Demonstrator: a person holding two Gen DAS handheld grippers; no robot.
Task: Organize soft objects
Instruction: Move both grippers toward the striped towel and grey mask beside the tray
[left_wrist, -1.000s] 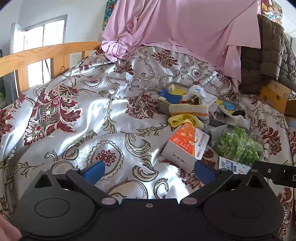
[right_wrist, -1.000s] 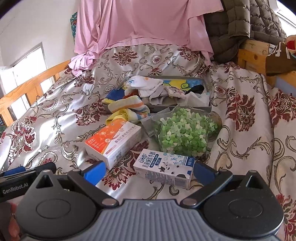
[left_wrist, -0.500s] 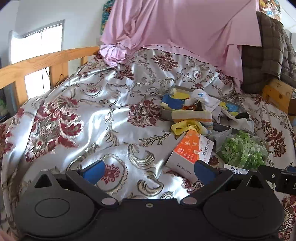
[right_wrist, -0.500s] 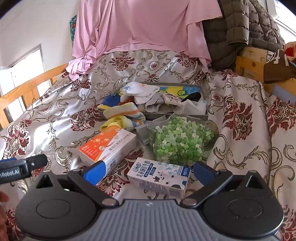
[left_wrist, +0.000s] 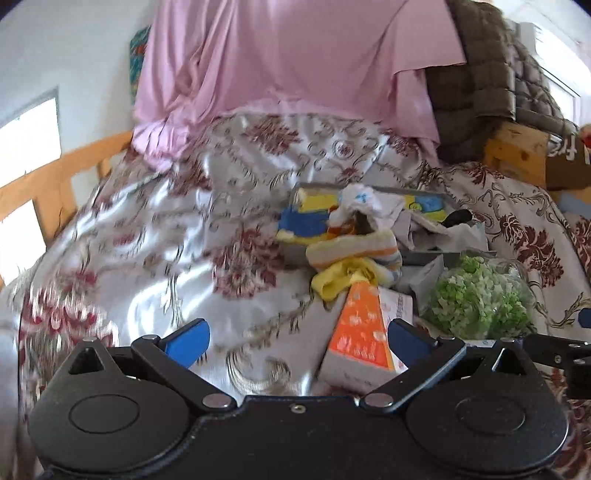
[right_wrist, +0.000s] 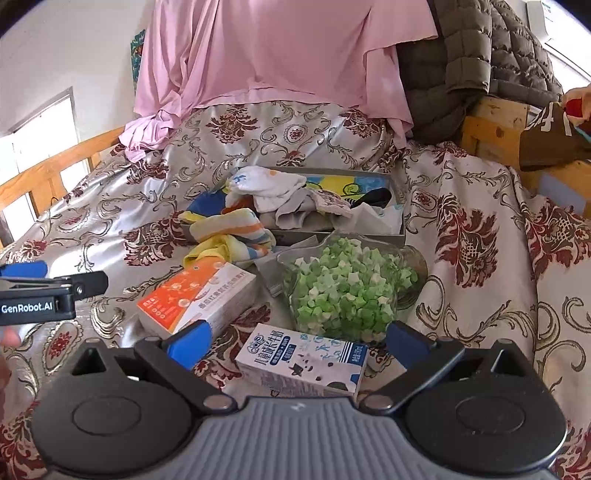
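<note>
Silvery bedspread (right_wrist: 480, 206) with red floral and gold scroll patterns covers the bed, and a pink sheet (right_wrist: 280, 55) hangs behind it beside a quilted olive jacket (right_wrist: 480, 55). Near the middle sits a shallow grey tray (right_wrist: 399, 221) heaped with socks: a white sock (right_wrist: 266, 184) on top, a striped yellow-and-orange sock (right_wrist: 229, 229) spilling over its front edge. In front lie an orange-and-white carton (right_wrist: 195, 299), a glass jar of green paper stars (right_wrist: 347, 288) on its side, and a small milk carton (right_wrist: 303, 358). Left hand-held gripper (left_wrist: 295, 336) hangs wide open over the bedspread, holding nothing. Right hand-held gripper (right_wrist: 295, 338) is equally wide open and empty, with the milk carton between its blue fingers (right_wrist: 192, 339).
</note>
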